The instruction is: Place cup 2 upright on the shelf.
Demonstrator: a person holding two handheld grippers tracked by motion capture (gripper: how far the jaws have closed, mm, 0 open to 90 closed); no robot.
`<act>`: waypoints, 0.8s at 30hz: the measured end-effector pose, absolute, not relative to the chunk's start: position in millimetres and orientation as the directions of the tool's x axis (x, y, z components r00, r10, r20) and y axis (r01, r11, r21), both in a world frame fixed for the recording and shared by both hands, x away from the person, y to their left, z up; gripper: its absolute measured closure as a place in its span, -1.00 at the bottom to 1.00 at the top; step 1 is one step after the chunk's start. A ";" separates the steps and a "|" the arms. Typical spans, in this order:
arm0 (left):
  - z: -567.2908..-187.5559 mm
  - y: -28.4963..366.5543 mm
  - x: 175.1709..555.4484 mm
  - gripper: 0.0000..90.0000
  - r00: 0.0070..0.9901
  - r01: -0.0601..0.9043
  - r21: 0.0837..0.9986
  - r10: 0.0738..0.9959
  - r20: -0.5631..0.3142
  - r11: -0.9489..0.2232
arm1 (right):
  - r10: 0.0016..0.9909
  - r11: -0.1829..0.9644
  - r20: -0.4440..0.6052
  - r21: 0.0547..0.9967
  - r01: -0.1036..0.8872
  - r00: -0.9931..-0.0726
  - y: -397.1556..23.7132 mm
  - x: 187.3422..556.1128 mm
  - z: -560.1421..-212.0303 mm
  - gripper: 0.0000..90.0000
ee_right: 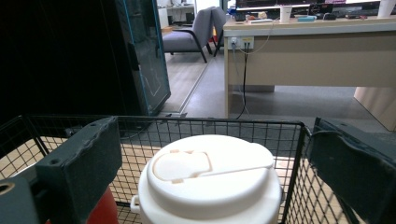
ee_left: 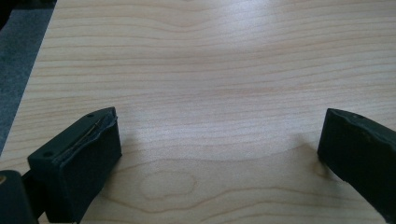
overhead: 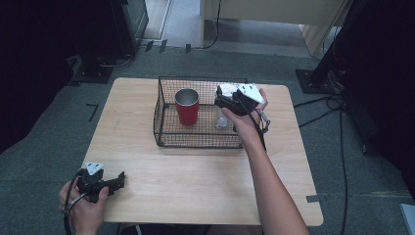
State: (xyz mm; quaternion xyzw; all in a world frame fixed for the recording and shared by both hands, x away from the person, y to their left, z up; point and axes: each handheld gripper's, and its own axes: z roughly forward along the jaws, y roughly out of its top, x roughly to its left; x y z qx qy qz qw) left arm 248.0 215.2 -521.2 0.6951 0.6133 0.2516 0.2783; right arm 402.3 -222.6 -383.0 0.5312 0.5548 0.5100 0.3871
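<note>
Your right hand-held gripper (overhead: 226, 100), jaws released, straddles a white-lidded cup (ee_right: 208, 179) inside the wire basket (overhead: 161, 117); red cup (overhead: 187, 106) alongside; left hand-held gripper (overhead: 117, 180) released on the tabletop (overhead: 195, 171).

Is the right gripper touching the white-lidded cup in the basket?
Apart. In the right gripper view, the right gripper stands open, with basket mesh showing in a gap between each jaw and the cup's white lid.

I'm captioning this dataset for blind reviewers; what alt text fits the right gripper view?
A white lidded cup stands between the right gripper's two open black jaws, inside a black wire basket. A bit of a red cup shows at lower left; beyond are a desk and grey chairs.
</note>
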 end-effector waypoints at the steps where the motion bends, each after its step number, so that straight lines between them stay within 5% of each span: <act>1: -521.2 215.2 248.0 -1.00 0.121 0.712 0.696 0.993 0.009 -0.093 | 0.984 -0.087 0.115 0.977 0.196 -0.137 -224.0 400.5 -383.1 -0.94; 24: -521.2 215.2 248.0 -1.00 0.121 0.713 0.695 0.993 0.009 -0.093 | 0.977 -0.087 0.130 0.967 0.241 -0.172 -261.7 348.8 -386.9 -1.00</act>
